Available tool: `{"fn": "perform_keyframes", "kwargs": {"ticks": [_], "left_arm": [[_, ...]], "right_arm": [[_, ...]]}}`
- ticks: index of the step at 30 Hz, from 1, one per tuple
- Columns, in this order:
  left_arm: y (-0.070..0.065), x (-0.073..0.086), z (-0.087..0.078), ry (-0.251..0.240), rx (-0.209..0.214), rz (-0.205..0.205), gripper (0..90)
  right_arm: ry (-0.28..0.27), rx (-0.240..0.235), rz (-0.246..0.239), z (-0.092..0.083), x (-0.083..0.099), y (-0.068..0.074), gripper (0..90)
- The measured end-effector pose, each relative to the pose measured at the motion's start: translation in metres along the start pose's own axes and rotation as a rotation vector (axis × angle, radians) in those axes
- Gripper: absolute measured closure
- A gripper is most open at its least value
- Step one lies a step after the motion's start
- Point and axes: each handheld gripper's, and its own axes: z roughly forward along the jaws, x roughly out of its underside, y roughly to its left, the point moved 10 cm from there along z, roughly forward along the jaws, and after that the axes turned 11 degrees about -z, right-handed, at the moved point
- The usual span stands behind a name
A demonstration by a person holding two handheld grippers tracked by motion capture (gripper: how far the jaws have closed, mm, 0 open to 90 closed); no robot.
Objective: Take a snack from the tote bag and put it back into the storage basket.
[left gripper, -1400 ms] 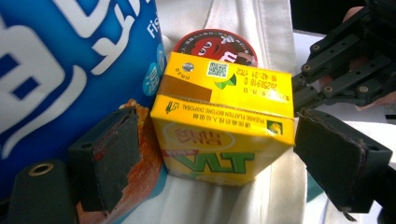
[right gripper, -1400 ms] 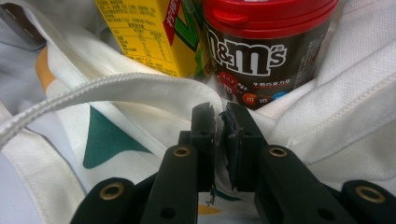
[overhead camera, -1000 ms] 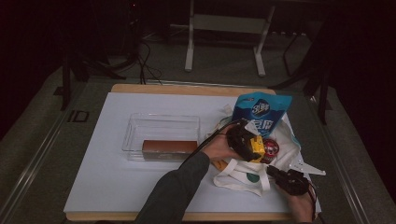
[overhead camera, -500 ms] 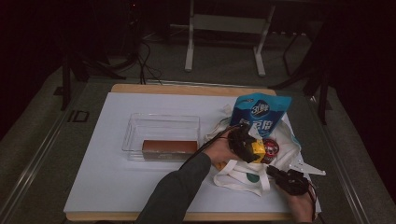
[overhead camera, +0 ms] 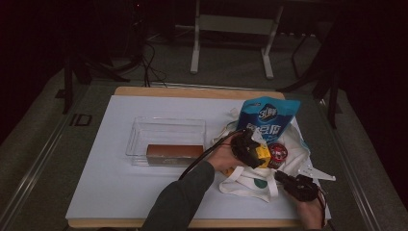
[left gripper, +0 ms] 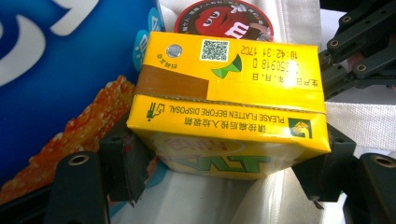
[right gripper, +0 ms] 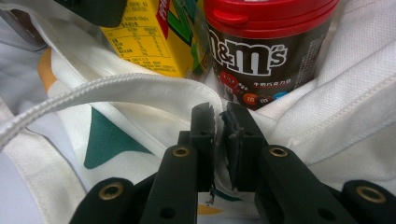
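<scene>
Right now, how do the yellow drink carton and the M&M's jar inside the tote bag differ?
The yellow drink carton is a flat-sided box; the M&M's jar is round, dark, with a red lid. The carton sits between the left gripper's jaws, which have just been closing; the jar is in no grip. Both sit side by side in the white tote bag, whose edge the right gripper pinches.

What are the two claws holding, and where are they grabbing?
The left claw grips the yellow carton by its two narrow ends. The right claw pinches the white bag's cloth edge.
</scene>
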Motion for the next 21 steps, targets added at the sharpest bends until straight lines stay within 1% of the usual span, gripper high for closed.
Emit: {"fn": "perform_keyframes", "kwargs": {"ticks": [3, 6, 8, 10, 15, 16, 17, 19, 21], "left_arm": [[-0.001, -0.001, 0.0, -0.001, -0.009, 0.005, 29.0], [-0.002, -0.001, -0.002, 0.004, -0.03, 0.031, 29.0], [-0.003, -0.003, -0.004, -0.005, -0.033, 0.034, 29.1], [-0.003, -0.005, -0.008, -0.01, -0.034, 0.033, 29.1], [-0.001, -0.008, -0.016, -0.031, -0.026, 0.012, 29.1], [-0.001, -0.008, -0.016, -0.031, -0.026, 0.012, 29.1], [-0.002, -0.009, -0.02, -0.04, -0.031, 0.012, 29.1], [-0.002, -0.01, -0.022, -0.043, -0.034, 0.015, 29.1], [-0.003, -0.013, -0.027, -0.051, -0.038, 0.018, 29.0]], "right_arm": [[0.0, 0.0, 0.0, 0.0, 0.0, 0.0, 81.8], [-0.001, -0.001, 0.001, 0.0, 0.0, 0.0, 81.8], [-0.001, -0.002, 0.002, 0.0, 0.0, 0.0, 81.7], [-0.002, -0.002, 0.001, 0.0, 0.0, 0.0, 81.7], [-0.001, 0.0, -0.001, 0.0, 0.0, 0.0, 81.7], [-0.002, 0.0, -0.001, 0.0, 0.0, 0.0, 81.7], [-0.002, -0.001, 0.0, 0.0, 0.0, 0.0, 81.7], [-0.002, -0.001, 0.0, 0.0, 0.0, 0.0, 81.7], [-0.001, -0.001, 0.0, 0.0, 0.0, 0.0, 81.7]]}}
